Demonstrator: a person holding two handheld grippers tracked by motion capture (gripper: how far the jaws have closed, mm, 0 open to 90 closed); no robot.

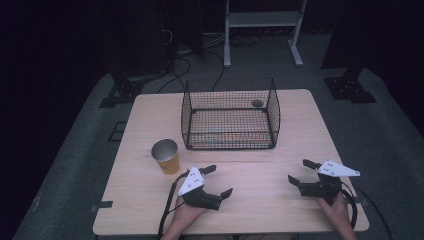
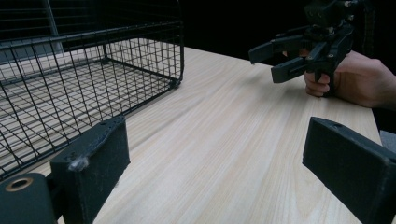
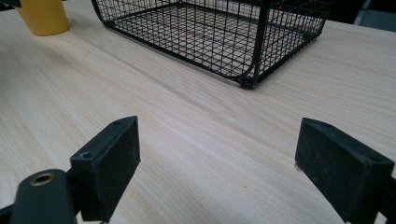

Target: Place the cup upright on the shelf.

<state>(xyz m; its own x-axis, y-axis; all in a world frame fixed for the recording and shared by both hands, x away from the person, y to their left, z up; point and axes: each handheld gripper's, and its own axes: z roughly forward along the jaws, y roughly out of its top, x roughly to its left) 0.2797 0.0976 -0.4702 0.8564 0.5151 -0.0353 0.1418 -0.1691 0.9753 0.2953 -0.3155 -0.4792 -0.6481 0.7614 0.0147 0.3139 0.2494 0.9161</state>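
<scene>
A pale wooden table (image 1: 260, 165) with a fine straight grain is being lit from above, while the room around it is lying in near darkness. Grey carpet is being shown under and beyond the table, with black cables (image 1: 182, 65) trailing across it toward dark stand bases, and the legs of a white frame (image 1: 262, 30) are standing at the far side.

A black wire basket (image 1: 230, 114) is sitting on the far middle of the table, open at the top. A yellow cup with a metal-coloured inside (image 1: 166, 156) is standing upright near its left front corner, apart from it.

The left gripper (image 1: 218, 181) is being held low over the near edge, its jaws spread wide with nothing between them. The right gripper (image 1: 302, 171) is being held likewise at the near right, jaws spread and empty.
</scene>
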